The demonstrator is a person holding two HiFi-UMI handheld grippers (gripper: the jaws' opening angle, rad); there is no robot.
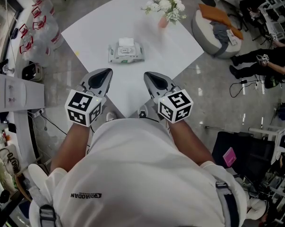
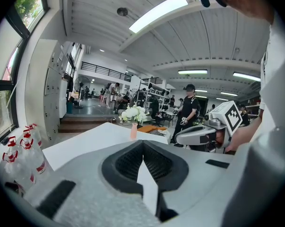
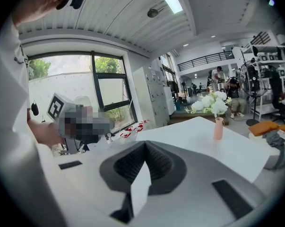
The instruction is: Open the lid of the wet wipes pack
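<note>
The wet wipes pack, white with green print, lies flat near the middle of the white table. A white piece stands up at its far edge; I cannot tell whether it is the lid or a wipe. My left gripper and right gripper hover side by side over the table's near corner, short of the pack and apart from it. Both are shut with nothing between the jaws. In the left gripper view and the right gripper view the gripper bodies hide the pack.
A pink vase of white flowers stands at the table's far side, behind the pack. Packed bottles sit on the floor at left, beside a white cabinet. A grey beanbag and a seated person are at right.
</note>
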